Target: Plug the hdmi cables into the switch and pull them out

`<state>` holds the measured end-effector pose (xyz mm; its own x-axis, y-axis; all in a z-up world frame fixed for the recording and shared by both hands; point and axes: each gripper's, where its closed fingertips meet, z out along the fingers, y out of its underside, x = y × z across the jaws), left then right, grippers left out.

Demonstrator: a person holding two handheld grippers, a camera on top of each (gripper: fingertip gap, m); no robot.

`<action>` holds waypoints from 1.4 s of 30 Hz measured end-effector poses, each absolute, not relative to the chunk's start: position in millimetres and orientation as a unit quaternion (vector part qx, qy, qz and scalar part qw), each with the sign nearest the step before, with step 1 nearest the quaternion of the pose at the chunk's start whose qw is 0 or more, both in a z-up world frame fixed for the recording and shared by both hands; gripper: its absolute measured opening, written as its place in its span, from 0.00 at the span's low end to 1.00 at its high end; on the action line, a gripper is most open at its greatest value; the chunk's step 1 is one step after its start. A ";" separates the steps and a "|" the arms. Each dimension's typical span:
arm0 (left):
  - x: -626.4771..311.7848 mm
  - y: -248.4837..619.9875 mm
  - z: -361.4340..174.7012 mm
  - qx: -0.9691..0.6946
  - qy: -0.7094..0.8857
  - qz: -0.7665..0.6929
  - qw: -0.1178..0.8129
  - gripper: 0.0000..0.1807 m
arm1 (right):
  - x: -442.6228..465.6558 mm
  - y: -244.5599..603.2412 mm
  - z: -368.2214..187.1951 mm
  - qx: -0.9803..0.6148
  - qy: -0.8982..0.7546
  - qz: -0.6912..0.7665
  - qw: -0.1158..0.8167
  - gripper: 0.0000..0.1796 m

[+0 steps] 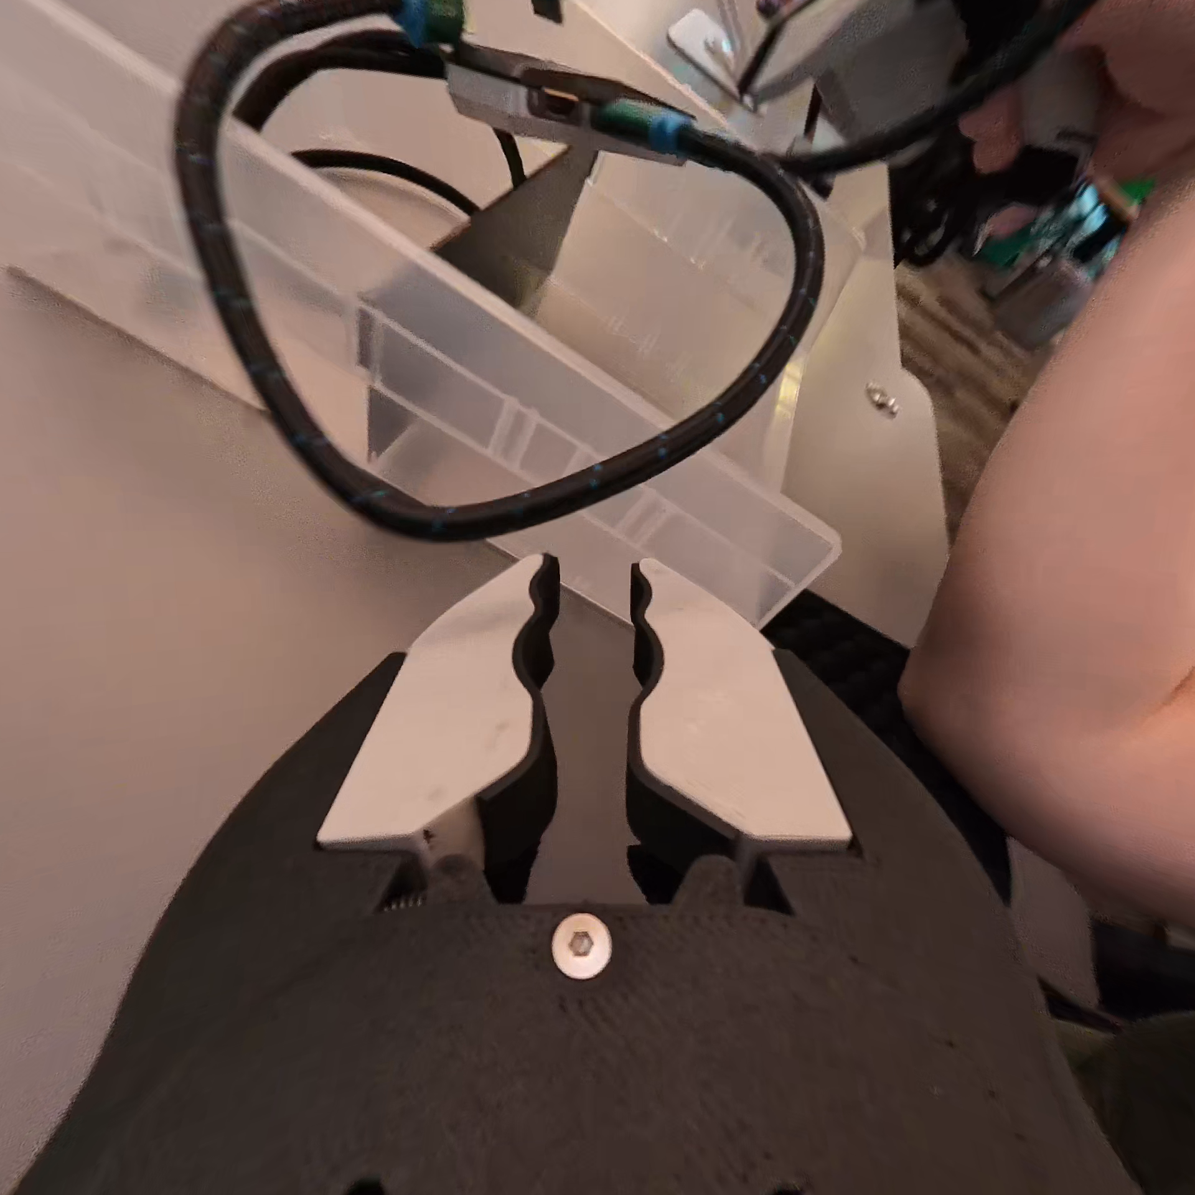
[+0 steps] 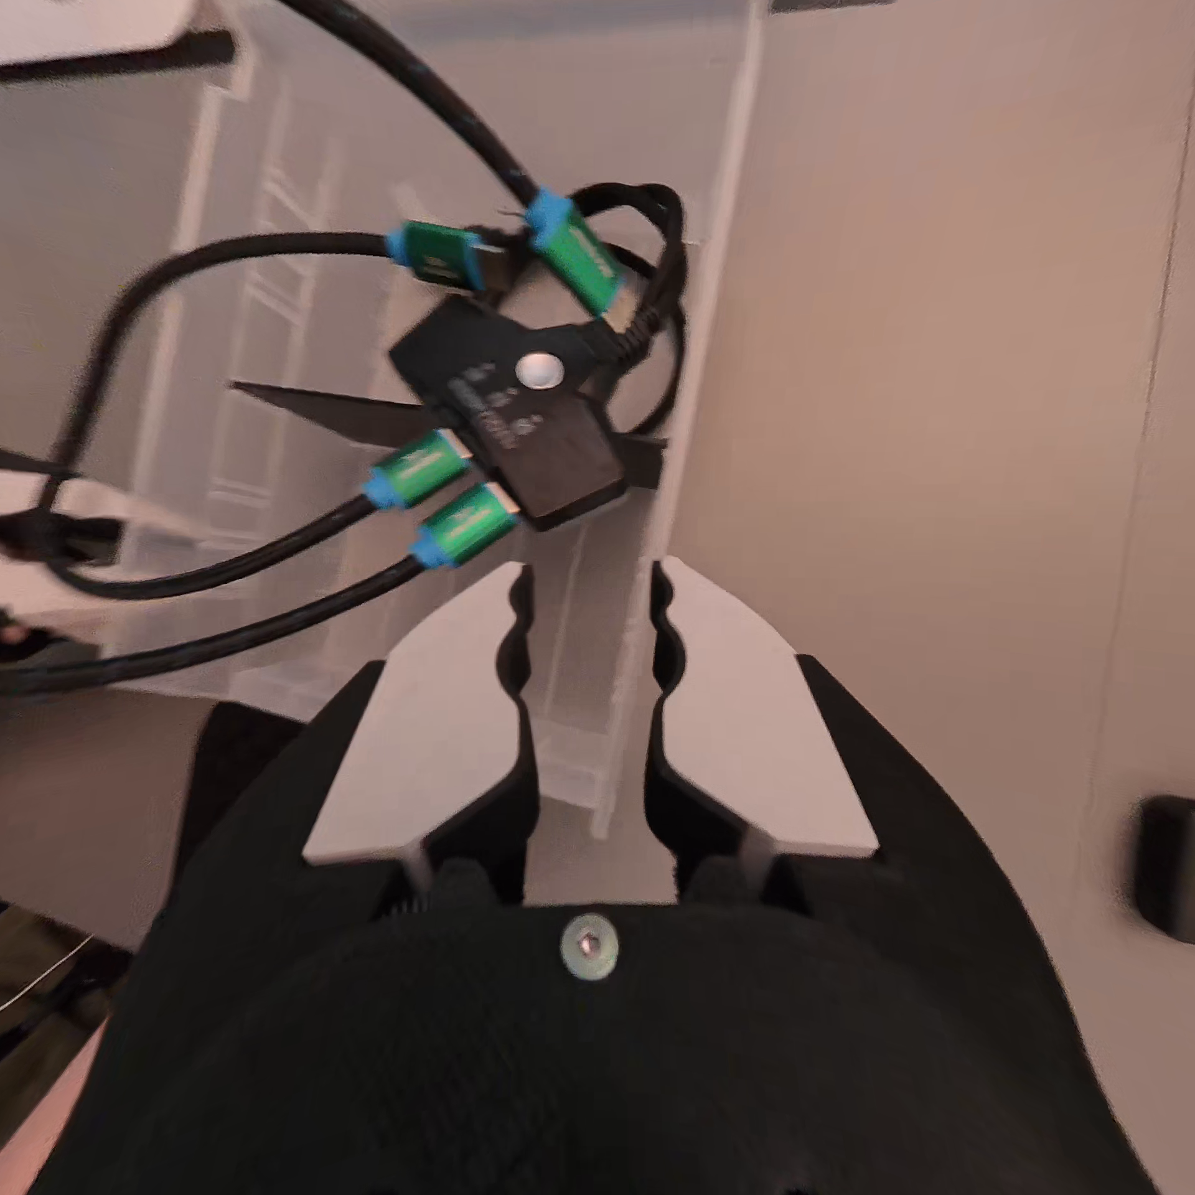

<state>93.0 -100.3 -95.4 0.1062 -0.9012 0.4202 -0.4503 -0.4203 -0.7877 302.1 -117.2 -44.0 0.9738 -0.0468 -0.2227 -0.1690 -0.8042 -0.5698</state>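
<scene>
The HDMI switch (image 2: 549, 452) is a small black box with a silver button, resting on a clear plastic bin (image 2: 258, 323). Two green plugs with blue collars (image 2: 423, 469) (image 2: 469, 520) sit in its near left side. Two more green plugs (image 2: 440, 258) (image 2: 579, 265) lie at its far end; I cannot tell if they are seated. My right gripper (image 2: 590, 572) is open and empty just below the switch. In the left wrist view the switch (image 1: 498, 97) is far ahead, with one green plug (image 1: 624, 119) beside an empty port. My left gripper (image 1: 593, 569) is open and empty, below a braided black cable loop (image 1: 452, 517).
The clear bin (image 1: 646, 452) stands on a white table (image 1: 129, 582) between my left gripper and the switch. A person's forearm (image 1: 1067, 582) and hand (image 1: 1131, 77) fill the right side. Black cables (image 2: 194, 569) trail off to the left. A dark object (image 2: 1164, 866) sits at the right edge.
</scene>
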 end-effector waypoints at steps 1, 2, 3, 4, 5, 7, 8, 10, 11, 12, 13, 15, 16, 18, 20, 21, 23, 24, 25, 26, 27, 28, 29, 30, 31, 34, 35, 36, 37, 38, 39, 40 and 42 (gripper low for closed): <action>89.4 -95.9 -91.7 -0.707 0.462 -0.478 0.241 0.12 | 292.4 -120.1 -39.8 -0.942 0.049 0.119 0.309 0.24; 85.7 -90.8 -87.1 -0.710 0.443 -0.492 0.241 0.12 | 281.6 -123.1 -37.4 -0.941 0.035 0.140 0.306 0.25; 82.1 -85.2 -82.1 -0.711 0.425 -0.506 0.241 0.14 | 273.8 -123.6 -36.3 -0.939 0.028 0.156 0.306 0.26; 78.5 -79.6 -76.7 -0.711 0.408 -0.519 0.243 0.15 | 267.9 -122.3 -36.2 -0.935 0.033 0.178 0.305 0.26; 75.3 -74.7 -70.7 -0.707 0.396 -0.532 0.249 0.16 | 262.1 -120.8 -37.7 -0.931 0.042 0.208 0.298 0.25; 70.3 -68.0 -59.8 -0.695 0.389 -0.544 0.265 0.17 | 250.3 -119.4 -41.9 -0.918 0.066 0.280 0.272 0.23; 68.9 -66.9 -54.8 -0.687 0.395 -0.545 0.275 0.18 | 245.5 -118.3 -42.4 -0.908 0.082 0.318 0.259 0.22; 67.9 -68.9 -47.8 -0.668 0.426 -0.532 0.298 0.21 | 239.1 -116.3 -44.6 -0.887 0.110 0.382 0.234 0.20; 67.8 -69.9 -47.2 -0.662 0.448 -0.513 0.313 0.22 | 239.5 -115.5 -48.1 -0.881 0.129 0.399 0.219 0.21; 67.9 -70.7 -48.4 -0.659 0.469 -0.489 0.327 0.24 | 241.2 -113.8 -51.1 -0.874 0.152 0.412 0.206 0.20; 68.6 -72.3 -50.1 -0.655 0.488 -0.468 0.337 0.26 | 241.8 -112.2 -53.2 -0.868 0.168 0.425 0.196 0.19; 71.3 -75.4 -52.9 -0.649 0.510 -0.444 0.348 0.29 | 242.6 -109.7 -55.9 -0.861 0.178 0.440 0.184 0.18; 73.1 -76.4 -53.7 -0.650 0.511 -0.442 0.348 0.28 | 244.8 -107.3 -57.4 -0.862 0.181 0.435 0.186 0.16; 76.6 -74.6 -52.2 -0.656 0.497 -0.453 0.344 0.25 | 248.0 -104.4 -59.4 -0.873 0.174 0.416 0.188 0.15; 79.0 -68.4 -46.9 -0.661 0.481 -0.463 0.343 0.24 | 249.5 -102.3 -58.6 -0.880 0.170 0.400 0.192 0.15; 80.0 -65.1 -42.9 -0.661 0.476 -0.466 0.345 0.24 | 250.3 -100.9 -58.2 -0.884 0.166 0.392 0.195 0.16; 82.3 -58.2 -33.8 -0.659 0.467 -0.468 0.358 0.23 | 251.0 -101.2 -58.0 -0.890 0.163 0.376 0.198 0.16; 83.6 -55.9 -29.6 -0.657 0.464 -0.470 0.363 0.21 | 251.4 -103.9 -58.0 -0.895 0.159 0.368 0.196 0.16; 85.0 -54.7 -26.1 -0.654 0.463 -0.473 0.366 0.20 | 252.7 -106.7 -58.0 -0.900 0.152 0.357 0.198 0.16; 86.3 -53.2 -24.0 -0.653 0.462 -0.473 0.369 0.19 | 255.5 -108.5 -57.7 -0.905 0.145 0.344 0.203 0.16; 87.5 -51.8 -22.9 -0.653 0.463 -0.471 0.371 0.21 | 259.5 -109.3 -56.9 -0.911 0.137 0.328 0.211 0.16; 88.5 -50.0 -22.3 -0.654 0.462 -0.469 0.373 0.21 | 262.1 -109.2 -55.1 -0.913 0.127 0.318 0.221 0.16; 89.4 -48.3 -21.7 -0.654 0.462 -0.467 0.376 0.21 | 262.9 -109.1 -53.6 -0.915 0.117 0.312 0.228 0.16; 90.4 -47.2 -20.8 -0.653 0.461 -0.468 0.377 0.21 | 264.5 -109.7 -52.8 -0.919 0.105 0.301 0.231 0.16; 91.6 -46.6 -20.0 -0.652 0.461 -0.471 0.375 0.21 | 266.3 -109.5 -52.1 -0.925 0.091 0.284 0.235 0.16; 92.6 -37.6 -16.7 -0.654 0.456 -0.464 0.386 0.20 | 270.9 -109.5 -52.3 -0.938 0.069 0.242 0.241 0.16; 92.7 -33.9 -14.5 -0.652 0.457 -0.460 0.394 0.20 | 270.5 -110.4 -53.6 -0.938 0.071 0.243 0.236 0.16; 93.2 -32.3 -12.3 -0.648 0.461 -0.457 0.399 0.20 | 270.0 -110.5 -54.2 -0.936 0.078 0.252 0.233 0.16; 93.6 -33.9 -10.5 -0.643 0.469 -0.458 0.396 0.20 | 270.9 -108.6 -53.1 -0.931 0.091 0.264 0.236 0.16; 93.3 -38.5 -8.4 -0.636 0.481 -0.462 0.389 0.20 | 272.2 -107.4 -51.9 -0.925 0.105 0.276 0.240 0.16; 92.1 -45.6 -5.6 -0.626 0.495 -0.467 0.380 0.21 | 273.3 -107.0 -50.8 -0.919 0.114 0.286 0.245 0.15; 90.4 -54.9 -2.7 -0.615 0.512 -0.469 0.373 0.25 | 274.5 -106.7 -48.7 -0.915 0.119 0.292 0.252 0.15; 88.4 -78.7 0.6 -0.581 0.561 -0.456 0.373 0.30 | 280.1 -105.3 -42.4 -0.910 0.126 0.287 0.272 0.15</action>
